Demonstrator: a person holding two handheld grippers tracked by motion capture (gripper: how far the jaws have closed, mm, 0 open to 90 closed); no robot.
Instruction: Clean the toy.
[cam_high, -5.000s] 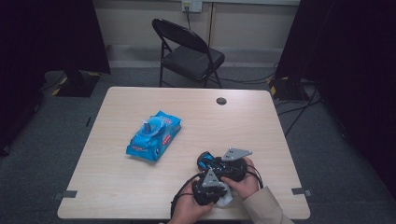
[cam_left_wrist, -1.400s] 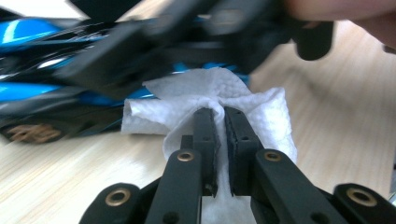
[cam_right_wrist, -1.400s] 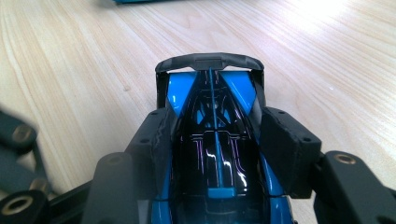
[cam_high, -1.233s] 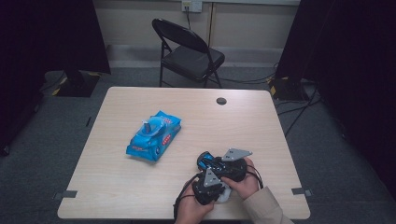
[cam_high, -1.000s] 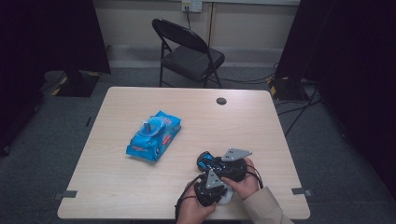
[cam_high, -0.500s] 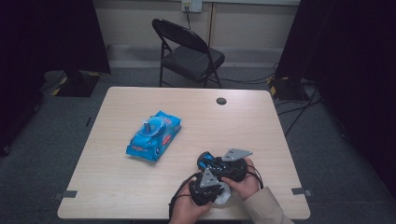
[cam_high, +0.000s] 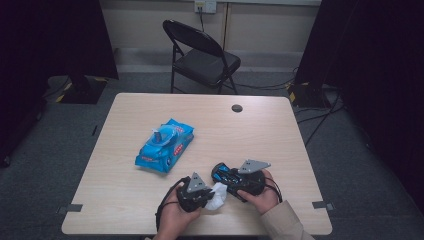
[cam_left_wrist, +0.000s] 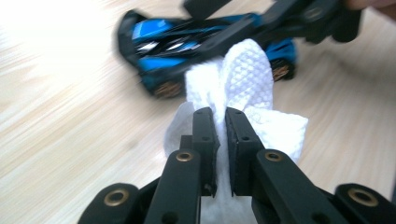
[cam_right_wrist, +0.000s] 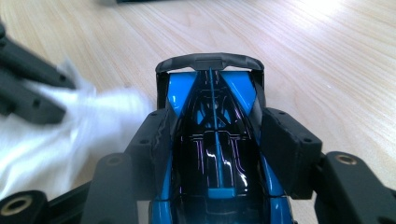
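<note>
A blue and black toy car (cam_right_wrist: 212, 93) sits between the pads of my right gripper (cam_right_wrist: 215, 126), which is shut on its sides. In the high view the car (cam_high: 222, 175) is low over the table's near edge, with the right gripper (cam_high: 226, 176) around it. My left gripper (cam_left_wrist: 220, 114) is shut on a crumpled white wipe (cam_left_wrist: 247, 70). The wipe's free end stands against the car's side (cam_left_wrist: 154, 51). From above, the left gripper (cam_high: 207, 194) and the wipe (cam_high: 218, 196) lie just left of the car.
A blue pack of wet wipes (cam_high: 165, 145) lies left of the middle of the wooden table (cam_high: 270, 130). A small black round cap (cam_high: 237, 108) sits near the far edge. A black folding chair (cam_high: 202, 55) stands behind the table.
My left gripper has slid to the left along the near edge, with the wipe in it. The right gripper and the car have stayed put.
</note>
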